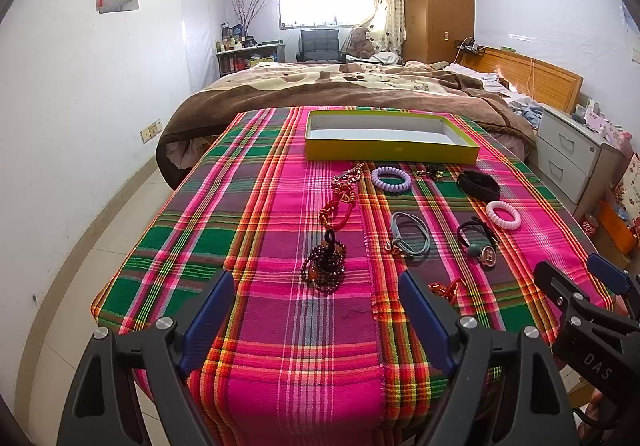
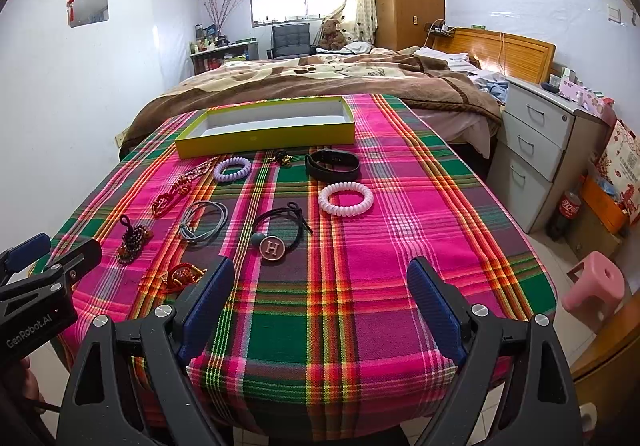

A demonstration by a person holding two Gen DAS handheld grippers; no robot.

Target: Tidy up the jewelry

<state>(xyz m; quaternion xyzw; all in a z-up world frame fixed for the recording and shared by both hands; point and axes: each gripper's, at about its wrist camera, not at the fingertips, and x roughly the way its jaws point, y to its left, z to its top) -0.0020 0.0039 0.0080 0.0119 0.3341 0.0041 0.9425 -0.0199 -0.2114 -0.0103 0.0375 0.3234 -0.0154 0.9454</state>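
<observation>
An empty yellow-green box lies at the far end of the plaid-covered table. Jewelry is spread in front of it: a purple coil bracelet, a black band, a white coil bracelet, a grey cord loop, a black hair tie with an H charm, a dark bead bracelet and red knotted cords. My left gripper and right gripper hover open over the near edge, nothing between their fingers.
A small red ornament lies beside each gripper's inner finger. A bed with a brown blanket stands behind the table, a grey drawer unit to the right, and a pink stool on the floor.
</observation>
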